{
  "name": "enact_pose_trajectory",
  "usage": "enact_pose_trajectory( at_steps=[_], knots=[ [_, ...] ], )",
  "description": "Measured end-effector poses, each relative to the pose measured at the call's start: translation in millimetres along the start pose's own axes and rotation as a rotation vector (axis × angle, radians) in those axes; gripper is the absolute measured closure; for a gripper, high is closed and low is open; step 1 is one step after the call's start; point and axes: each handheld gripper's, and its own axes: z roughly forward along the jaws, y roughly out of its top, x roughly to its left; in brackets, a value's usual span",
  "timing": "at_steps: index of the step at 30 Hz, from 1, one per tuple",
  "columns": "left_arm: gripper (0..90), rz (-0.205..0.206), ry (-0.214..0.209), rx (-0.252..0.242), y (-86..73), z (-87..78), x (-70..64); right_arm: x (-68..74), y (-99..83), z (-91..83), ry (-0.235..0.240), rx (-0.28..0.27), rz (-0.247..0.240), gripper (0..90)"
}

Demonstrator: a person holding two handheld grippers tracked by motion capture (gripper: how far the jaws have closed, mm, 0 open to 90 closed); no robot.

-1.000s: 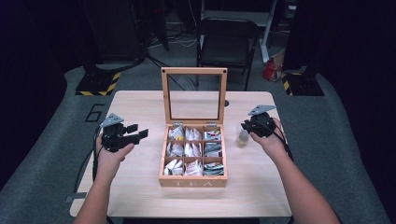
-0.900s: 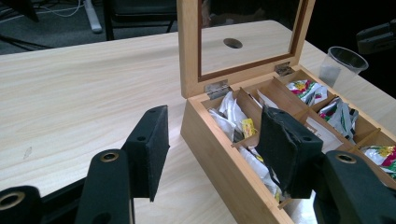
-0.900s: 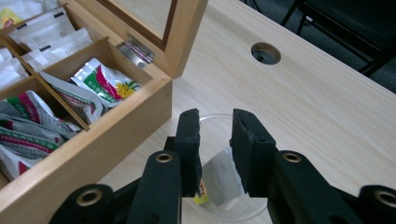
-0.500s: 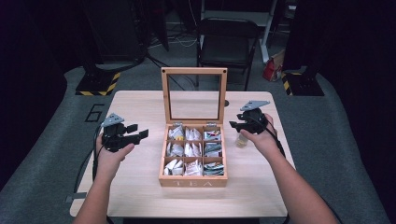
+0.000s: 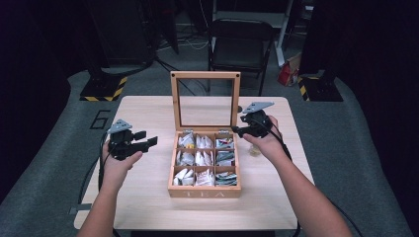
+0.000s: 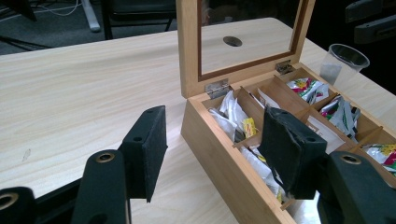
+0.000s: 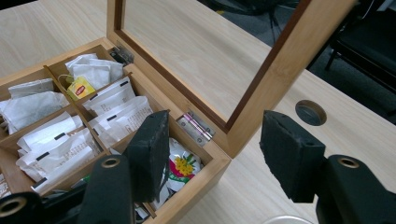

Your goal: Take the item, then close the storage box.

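Note:
A wooden tea box (image 5: 204, 189) sits mid-table with its glass lid (image 5: 205, 101) standing upright. Its several compartments hold tea bags (image 5: 197, 159). My left gripper (image 5: 148, 143) hovers open to the left of the box, and the box's front wall (image 6: 219, 154) runs between its jaws in the left gripper view. My right gripper (image 5: 237, 130) is open at the box's back right corner. Its fingers (image 7: 149, 149) straddle the hinge (image 7: 198, 127) there, above a flowered tea bag (image 7: 182, 165). A clear plastic cup (image 5: 254, 149) stands right of the box, partly behind my right hand.
The cup (image 6: 345, 60) appears beyond the box in the left gripper view. A round cable hole (image 7: 310, 112) is in the table behind the lid. A black chair (image 5: 240, 39) stands beyond the far edge. Bare tabletop (image 5: 143, 113) lies to the left.
My right gripper has moved left from beside the cup to the box's back right corner. The left gripper has hardly moved and the cup stays put.

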Motion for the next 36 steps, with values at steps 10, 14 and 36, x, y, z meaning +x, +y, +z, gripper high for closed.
enact_pose_trajectory(
  at_steps=[10,14,36],
  knots=[
    [41.0,-0.003,-0.006,-0.002,2.2,-0.6,1.0,-1.5,9.2,4.4,0.003,0.003,0.000,42.4],
    [41.1,-0.003,-0.008,-0.002,2.0,0.6,1.1,-3.6,13.7,5.3,0.007,0.002,0.008,42.8],
    [41.0,-0.009,-0.007,0.002,0.1,-0.6,4.1,-27.2,17.9,24.1,0.004,-0.007,0.083,42.4]
  ],
)
